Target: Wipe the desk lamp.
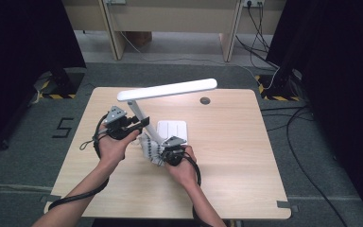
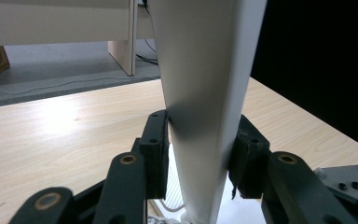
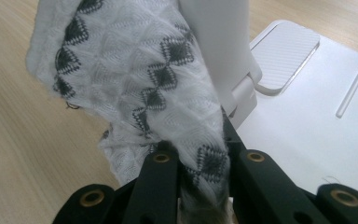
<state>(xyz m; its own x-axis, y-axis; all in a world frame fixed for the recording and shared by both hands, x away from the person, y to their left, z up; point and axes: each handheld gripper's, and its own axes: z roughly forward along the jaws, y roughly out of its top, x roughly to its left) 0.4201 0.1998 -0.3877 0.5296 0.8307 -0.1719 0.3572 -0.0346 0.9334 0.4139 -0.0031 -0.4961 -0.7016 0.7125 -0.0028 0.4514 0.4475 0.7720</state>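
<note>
Two grippers are held at a white lamp (image 1: 165,90) on the table (image 1: 227,156). Its sloping arm (image 2: 205,93) is clamped by the left gripper (image 2: 198,154), while a patterned cloth (image 3: 140,79) is pinched by the right gripper (image 3: 200,163) against the arm's foot, beside the base (image 3: 317,112).

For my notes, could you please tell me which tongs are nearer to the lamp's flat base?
Right. The right tongs, shut on the patterned cloth, sit at the lamp base; the left tongs grip the lamp arm higher up.
</note>
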